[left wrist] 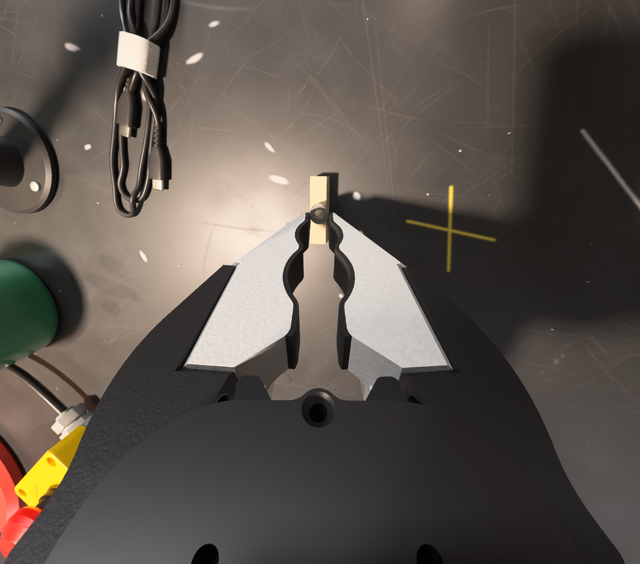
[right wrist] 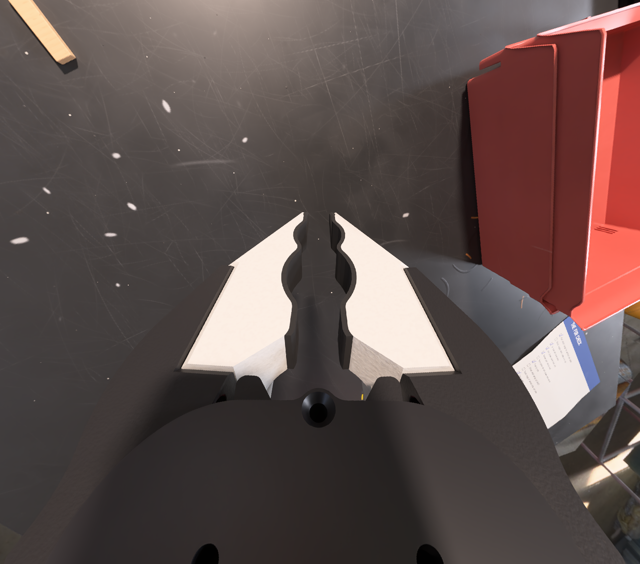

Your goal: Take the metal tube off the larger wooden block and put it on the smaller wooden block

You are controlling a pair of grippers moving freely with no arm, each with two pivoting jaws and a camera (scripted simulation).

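Left claw [left wrist: 319, 218] has its two white-faced fingers drawn narrow around a small grey metal tube [left wrist: 318, 214], seen end-on at the very tips, open bore toward the camera. Whether the pads actually press the tube or only flank it cannot be told from this angle. The tube sits over a pale, narrow wooden block [left wrist: 319, 208] lying lengthwise on the scratched dark tabletop [left wrist: 381, 62] — which of the two blocks this is cannot be judged here. A yellow cross mark [left wrist: 449, 229] lies on the tabletop to the right, in shadow. Off to the left rest a coiled black cable with a pale strap [left wrist: 142, 69], a black round flange [left wrist: 27, 163] and a green rounded object [left wrist: 24, 312].

Right claw [right wrist: 317, 218] hangs over bare tabletop, fingers set narrow with nothing between them. A long light wooden block [right wrist: 37, 23] lies far off at upper left — a red plastic bin [right wrist: 554, 166] stands to the right, with a white-and-blue printed card [right wrist: 557, 371] below it.
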